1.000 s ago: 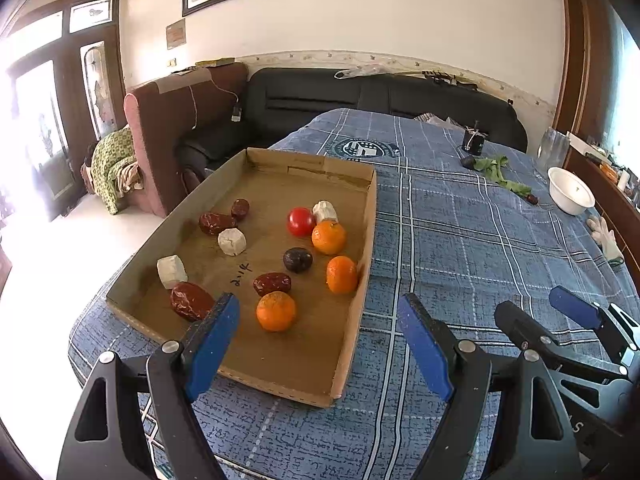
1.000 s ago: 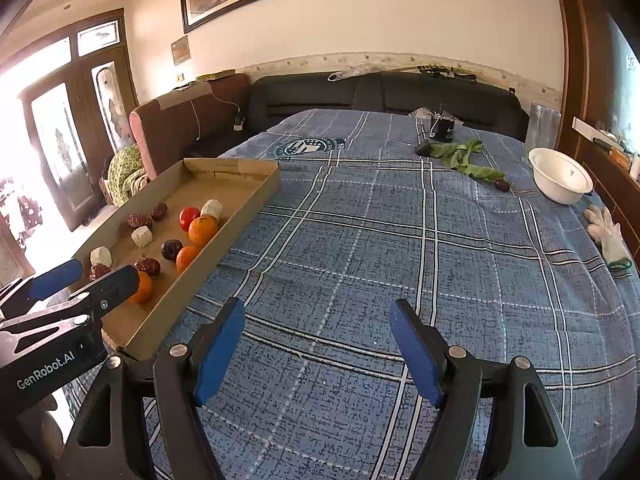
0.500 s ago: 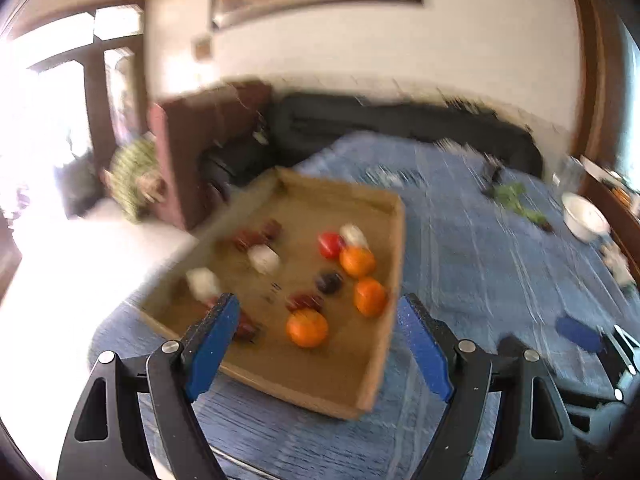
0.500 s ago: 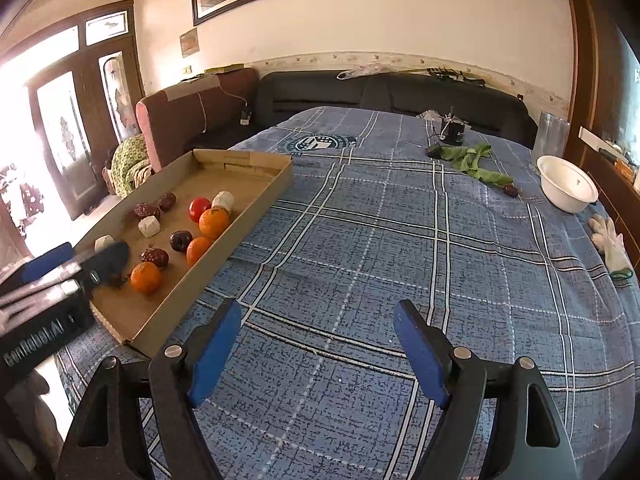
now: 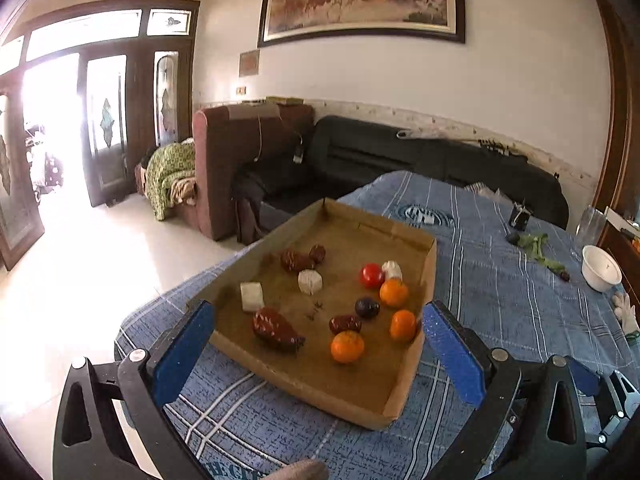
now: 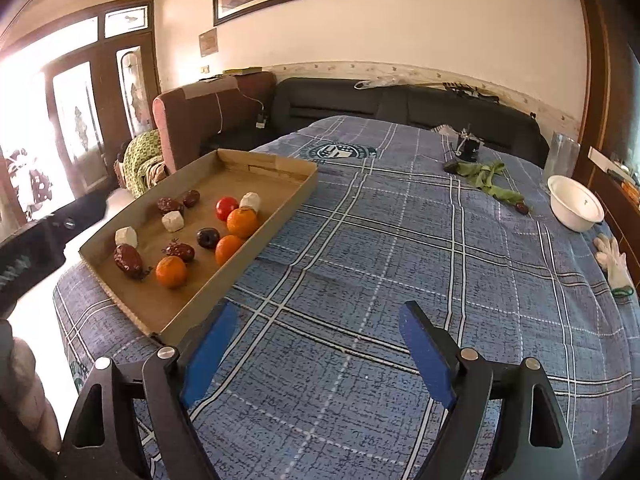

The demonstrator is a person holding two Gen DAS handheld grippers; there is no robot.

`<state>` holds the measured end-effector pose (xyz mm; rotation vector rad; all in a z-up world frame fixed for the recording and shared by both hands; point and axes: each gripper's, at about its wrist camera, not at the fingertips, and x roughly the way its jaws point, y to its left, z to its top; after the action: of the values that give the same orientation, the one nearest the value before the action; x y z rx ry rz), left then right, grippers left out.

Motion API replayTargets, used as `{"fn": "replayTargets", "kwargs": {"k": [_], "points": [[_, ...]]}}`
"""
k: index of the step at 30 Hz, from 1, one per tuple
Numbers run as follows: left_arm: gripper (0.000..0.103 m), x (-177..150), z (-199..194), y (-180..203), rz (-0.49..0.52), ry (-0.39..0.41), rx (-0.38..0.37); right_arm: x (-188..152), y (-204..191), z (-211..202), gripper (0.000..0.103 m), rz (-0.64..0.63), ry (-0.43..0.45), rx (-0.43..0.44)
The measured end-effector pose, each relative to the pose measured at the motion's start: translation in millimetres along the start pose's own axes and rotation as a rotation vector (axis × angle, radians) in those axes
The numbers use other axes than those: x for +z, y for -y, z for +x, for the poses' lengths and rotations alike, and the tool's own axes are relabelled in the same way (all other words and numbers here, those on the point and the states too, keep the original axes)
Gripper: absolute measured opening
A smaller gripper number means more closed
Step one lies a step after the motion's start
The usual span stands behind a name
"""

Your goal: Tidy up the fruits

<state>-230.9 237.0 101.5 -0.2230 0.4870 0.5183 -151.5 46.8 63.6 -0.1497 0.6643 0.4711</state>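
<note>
Cardboard tray (image 5: pixel 428 276) of fruit (mixed) lies beyond the left gripper's (image 5: pixel 316 344) opening, empty fingers.

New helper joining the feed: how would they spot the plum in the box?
Find the cardboard box at the left edge of the blue plaid cloth. Among its fruit, the plum sits between two oranges and a wrinkled date: the only smooth, dark purple ball.

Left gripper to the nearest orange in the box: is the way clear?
Probably yes. The left gripper is opening, nothing between its jaws, aimed over the box's low near wall at the orange. A date sits close behind it.
</note>
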Motion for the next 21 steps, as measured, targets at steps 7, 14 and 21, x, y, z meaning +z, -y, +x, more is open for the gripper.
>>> {"fn": "replayTargets", "kwargs": {"k": [7, 14, 21], "points": [[0.103, -4.8, 9.8, -1.9, -0.004, -0.051, -0.025, -3.6, -17.3, 4.6, 0.09, -0.054, -0.014, -0.001], [0.103, -10.1, 21.6, -3.7, 0.001, -0.103, -0.043, -3.9, -23.0, 9.8, 0.09, -0.071, -0.029, -0.002], [0.103, -11.4, 31.2, -9.3, -0.015, -0.137, -0.046, -3.8, -29.2, 14.5, 0.091, -0.093, -0.043, -0.004]]}}
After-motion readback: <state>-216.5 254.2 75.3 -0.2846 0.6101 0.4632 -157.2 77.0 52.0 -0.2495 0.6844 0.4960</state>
